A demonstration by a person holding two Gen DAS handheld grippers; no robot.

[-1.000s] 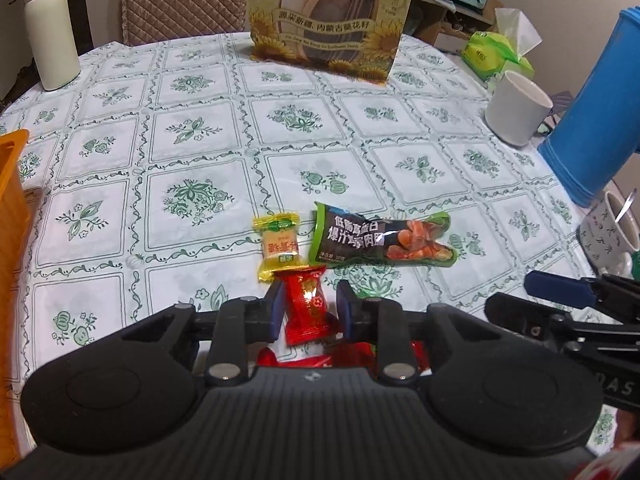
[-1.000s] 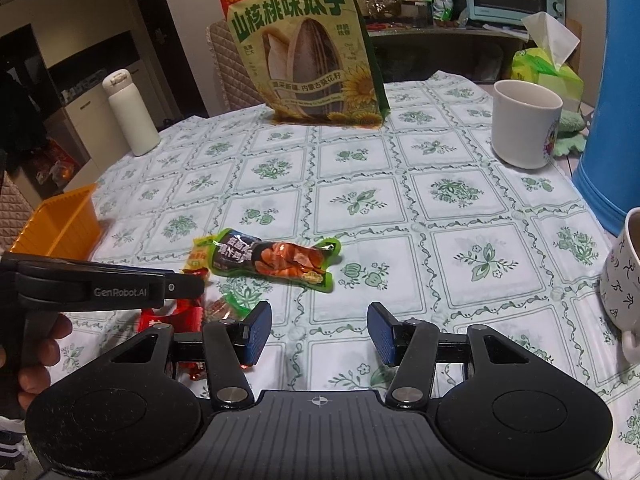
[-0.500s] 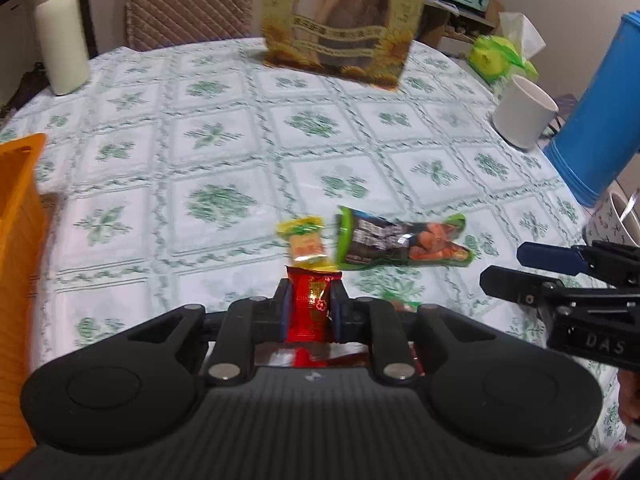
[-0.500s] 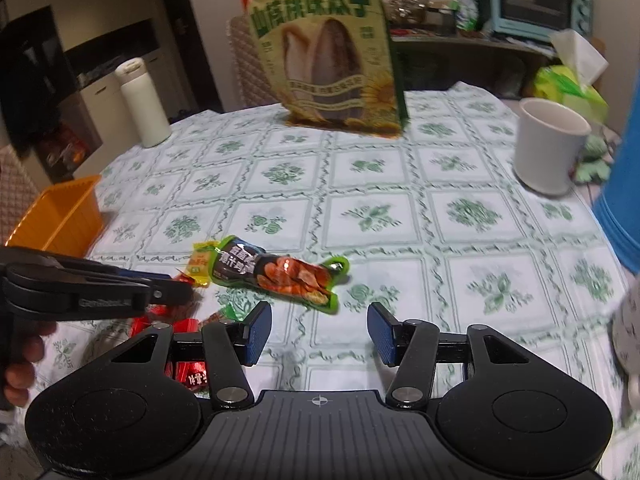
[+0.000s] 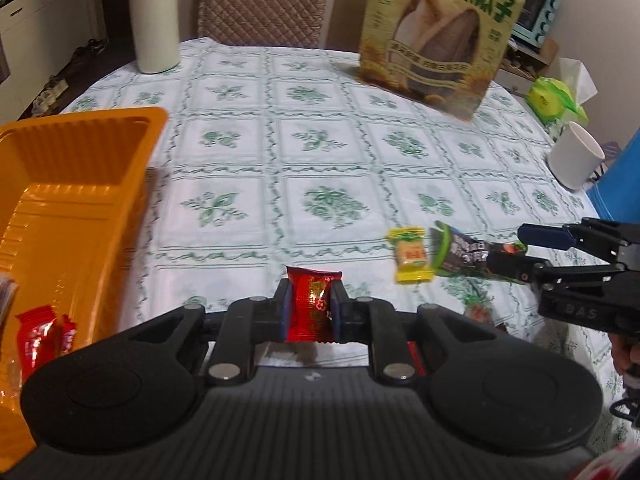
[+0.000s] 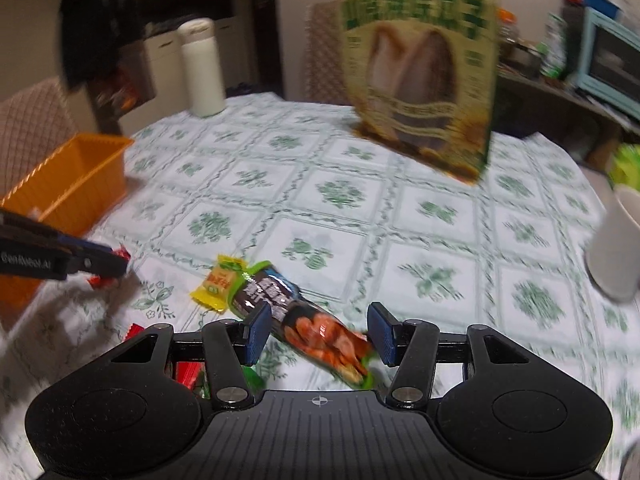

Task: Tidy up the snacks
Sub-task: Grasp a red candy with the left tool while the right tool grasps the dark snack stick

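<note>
Red candy (image 5: 311,307) pinched in left tool (image 5: 311,312), right tool (image 6: 320,334) half-open over sausage pack (image 6: 304,324)

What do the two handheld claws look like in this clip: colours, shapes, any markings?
Both look alike: a matte black ribbed body with two round lobes, black finger arms on silver pivot pins, and blue pads. The left claw shows pale lettering along its side in the right wrist view, too blurred to read fully. The right claw has a small crosshair mark on its body, and raised letters on its side in the left wrist view. No cables visible.

Red candy (image 5: 311,307) upright, pinched off the surface, yellow candy (image 5: 411,255) flat beside green-black sausage pack (image 6: 304,320), orange tray (image 5: 72,200) at left edge
</note>
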